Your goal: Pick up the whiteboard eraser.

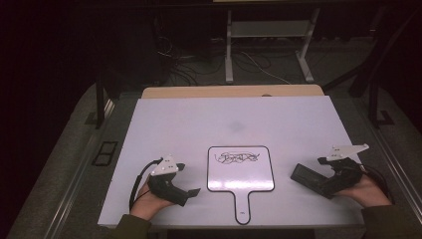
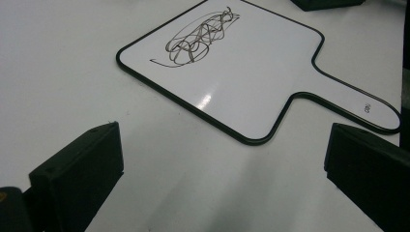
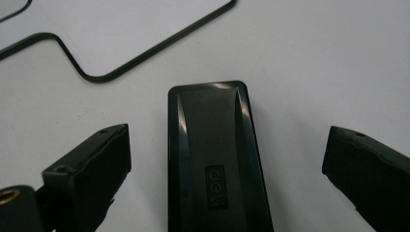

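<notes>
Right tool (image 3: 225, 159) released, jaws straddling black eraser (image 3: 215, 159) flat on desk (image 1: 174, 124), right of scribbled paddle whiteboard (image 1: 241, 169). Centre on eraser's long sides, lower fully, then clench squarely. Left tool (image 2: 222, 169) released, empty, near board's handle.
</notes>
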The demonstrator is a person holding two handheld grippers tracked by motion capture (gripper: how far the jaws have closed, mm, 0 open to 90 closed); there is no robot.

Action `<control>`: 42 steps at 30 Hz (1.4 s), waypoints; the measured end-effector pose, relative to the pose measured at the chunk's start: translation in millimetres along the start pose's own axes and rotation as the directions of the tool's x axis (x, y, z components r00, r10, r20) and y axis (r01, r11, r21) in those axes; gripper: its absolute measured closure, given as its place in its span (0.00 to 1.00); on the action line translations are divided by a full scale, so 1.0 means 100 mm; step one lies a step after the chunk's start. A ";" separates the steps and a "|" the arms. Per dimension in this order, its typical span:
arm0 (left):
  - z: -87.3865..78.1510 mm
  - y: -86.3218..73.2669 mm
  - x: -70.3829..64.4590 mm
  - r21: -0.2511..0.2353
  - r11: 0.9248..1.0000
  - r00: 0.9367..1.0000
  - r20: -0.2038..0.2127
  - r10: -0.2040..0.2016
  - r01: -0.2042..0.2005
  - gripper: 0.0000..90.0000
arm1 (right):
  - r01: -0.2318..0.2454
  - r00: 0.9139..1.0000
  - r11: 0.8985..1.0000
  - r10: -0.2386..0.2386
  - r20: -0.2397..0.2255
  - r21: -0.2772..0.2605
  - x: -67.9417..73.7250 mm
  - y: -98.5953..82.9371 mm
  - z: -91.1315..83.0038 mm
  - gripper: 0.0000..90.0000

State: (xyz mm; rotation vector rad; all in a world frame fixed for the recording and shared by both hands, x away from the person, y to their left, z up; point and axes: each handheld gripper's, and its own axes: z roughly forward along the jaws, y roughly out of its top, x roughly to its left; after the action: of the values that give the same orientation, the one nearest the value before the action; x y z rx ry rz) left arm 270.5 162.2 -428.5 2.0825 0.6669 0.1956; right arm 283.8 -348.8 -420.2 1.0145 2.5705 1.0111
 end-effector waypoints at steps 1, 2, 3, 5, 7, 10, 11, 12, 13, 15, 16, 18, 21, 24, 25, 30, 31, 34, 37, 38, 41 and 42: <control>0.00 0.00 0.00 0.000 1.000 1.000 0.000 0.000 0.000 0.00 | 0.000 1.000 1.000 0.000 -0.002 0.008 0.00 -0.01 0.00 0.03; 0.00 0.00 0.00 0.003 1.000 1.000 0.002 -0.001 0.001 0.00 | -0.003 1.000 1.000 0.003 -0.002 0.017 0.00 -0.01 0.00 0.07; 0.00 0.00 0.00 0.004 1.000 1.000 0.002 0.000 0.000 0.00 | 0.000 1.000 1.000 0.000 -0.004 0.024 0.01 -0.01 0.00 0.07; 0.00 0.00 0.00 0.004 1.000 1.000 0.002 0.000 0.000 0.00 | 0.004 1.000 0.999 -0.004 -0.007 0.032 0.01 -0.01 0.01 0.07; 0.00 0.00 0.00 0.000 1.000 1.000 0.002 0.000 0.000 0.00 | 0.013 1.000 0.998 -0.012 -0.006 0.059 0.02 -0.01 0.01 0.14; 0.00 0.00 0.00 0.003 1.000 1.000 0.003 0.003 -0.003 0.00 | 0.014 1.000 0.997 -0.013 -0.003 0.071 0.03 -0.01 0.01 0.14; 0.00 0.00 0.00 0.003 1.000 1.000 0.003 0.001 -0.001 0.00 | 0.015 1.000 0.997 -0.015 -0.001 0.074 0.03 -0.01 0.01 0.15; 0.00 0.00 0.00 0.004 1.000 1.000 0.004 0.001 -0.001 0.00 | 0.020 1.000 0.997 -0.019 -0.006 0.080 0.02 -0.01 0.02 0.17; 0.00 0.00 0.00 0.004 1.000 1.000 0.004 0.000 0.000 0.00 | 0.022 1.000 0.996 -0.021 -0.013 0.087 0.02 -0.01 0.02 0.17; 0.00 0.00 0.00 0.005 1.000 1.000 0.005 -0.001 0.001 0.00 | 0.024 1.000 0.994 -0.023 -0.005 0.103 0.03 -0.02 0.04 0.17; 0.00 0.00 0.00 0.005 1.000 1.000 0.005 -0.001 0.001 0.00 | 0.025 1.000 0.993 -0.025 0.000 0.112 0.03 -0.02 0.05 0.18; 0.00 0.00 0.00 0.005 1.000 1.000 0.005 -0.002 0.001 0.00 | 0.027 1.000 0.992 -0.026 -0.009 0.126 0.03 -0.02 0.06 0.23; 0.00 -0.01 0.00 0.005 1.000 1.000 0.005 -0.004 0.004 0.00 | 0.033 0.999 0.990 -0.032 -0.008 0.134 0.02 -0.02 0.07 0.27; 0.00 0.00 0.00 0.007 1.000 1.000 0.007 -0.002 0.002 0.00 | 0.030 1.000 0.990 -0.029 -0.012 0.136 0.02 -0.02 0.07 0.28; 0.01 0.00 0.00 0.008 1.000 1.000 0.008 0.000 0.000 0.00 | 0.041 0.999 0.989 -0.040 -0.013 0.142 0.02 -0.02 0.08 0.29; 0.00 -0.01 0.00 0.006 1.000 1.000 0.008 -0.004 0.004 0.00 | 0.062 0.998 0.985 -0.062 -0.001 0.160 0.02 -0.03 0.12 0.31; 0.00 -0.01 0.01 0.010 1.000 1.000 0.010 0.001 -0.001 0.00 | 0.059 0.998 0.985 -0.060 0.002 0.164 0.02 -0.03 0.12 0.31; 0.00 -0.01 0.00 0.013 1.000 1.000 0.014 0.002 -0.002 0.00 | 0.068 0.998 0.983 -0.070 0.004 0.168 0.03 -0.03 0.13 0.31; 0.01 -0.01 0.00 0.014 1.000 1.000 0.018 0.005 -0.005 0.00 | 0.073 0.997 0.984 -0.075 0.007 0.165 0.03 -0.02 0.13 0.33; 0.01 -0.01 0.00 0.014 1.000 1.000 0.018 0.005 -0.005 0.00 | 0.071 0.997 0.983 -0.073 0.004 0.169 0.03 -0.02 0.13 0.34; 0.00 -0.01 0.00 0.012 1.000 1.000 0.016 0.000 0.000 0.00 | 0.074 0.997 0.982 -0.075 -0.002 0.172 0.03 -0.02 0.13 0.36; 0.00 -0.01 0.00 0.012 1.000 1.000 0.016 0.000 0.000 0.00 | 0.072 0.997 0.982 -0.074 0.001 0.173 0.03 -0.02 0.13 0.38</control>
State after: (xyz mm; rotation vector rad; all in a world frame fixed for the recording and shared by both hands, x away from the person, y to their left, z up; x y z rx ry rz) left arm 270.6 162.4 -429.4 2.0936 0.6597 0.1750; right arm 285.2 -340.9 -431.2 0.9531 2.7054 0.7755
